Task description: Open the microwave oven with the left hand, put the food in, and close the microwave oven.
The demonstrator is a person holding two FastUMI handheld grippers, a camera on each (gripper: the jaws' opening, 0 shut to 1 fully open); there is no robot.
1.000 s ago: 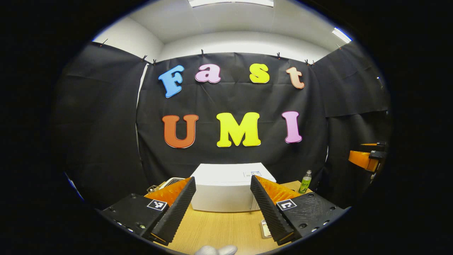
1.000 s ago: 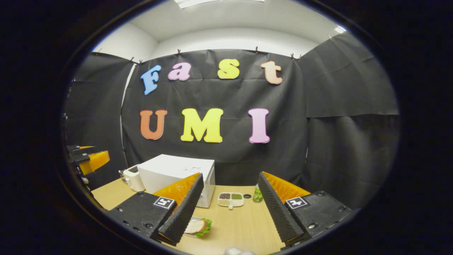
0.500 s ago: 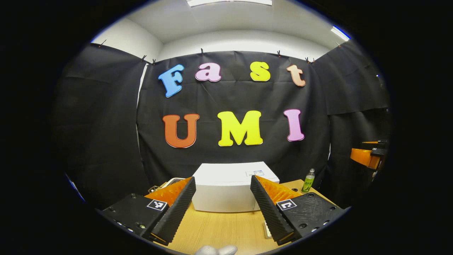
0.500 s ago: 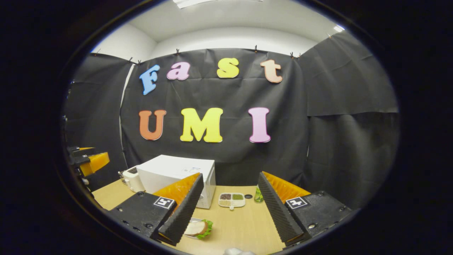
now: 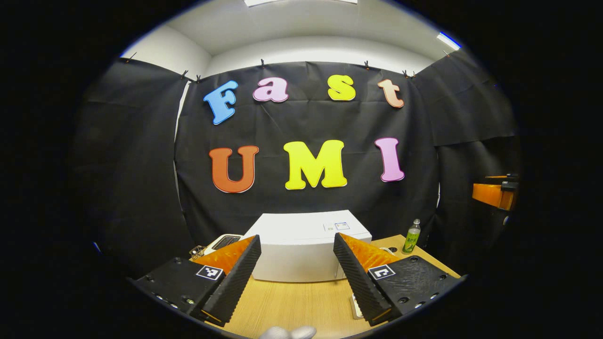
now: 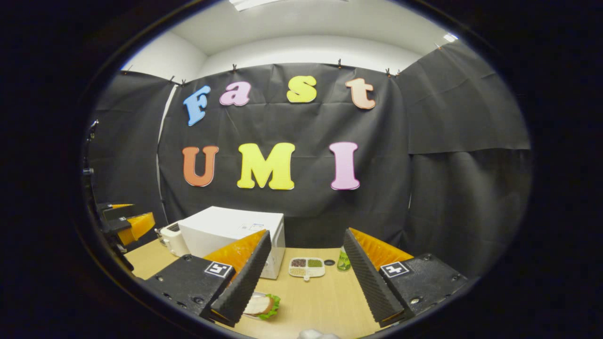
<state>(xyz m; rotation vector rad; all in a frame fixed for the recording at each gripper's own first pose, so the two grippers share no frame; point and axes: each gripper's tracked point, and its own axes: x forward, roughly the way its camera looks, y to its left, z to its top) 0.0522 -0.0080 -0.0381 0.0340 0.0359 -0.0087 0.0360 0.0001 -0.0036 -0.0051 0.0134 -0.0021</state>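
Left gripper [image 5: 297, 278]: fingers spread wide, nothing between them, held above the light wooden surface [image 5: 292, 301] and facing the microwave head-on.
Right gripper [image 6: 304, 278]: fingers spread wide, pinching nothing, raised over the surface to the right of the microwave; it also shows at the right edge of the left gripper view [image 5: 494, 194].
White box-shaped microwave oven [image 5: 304, 249]: stands at the back of the surface against the black cloth wall, door closed.
Food: a sandwich with green lettuce on a small plate [image 6: 263, 305], lying on the surface in front of the microwave, just beside the right gripper's left finger.
White toaster [image 6: 172, 238]: just left of the microwave.
Divided white dish of grains [image 6: 306, 267]: right of the microwave.
Green plastic bottle [image 5: 411, 237]: upright near the wall, right of the dish.
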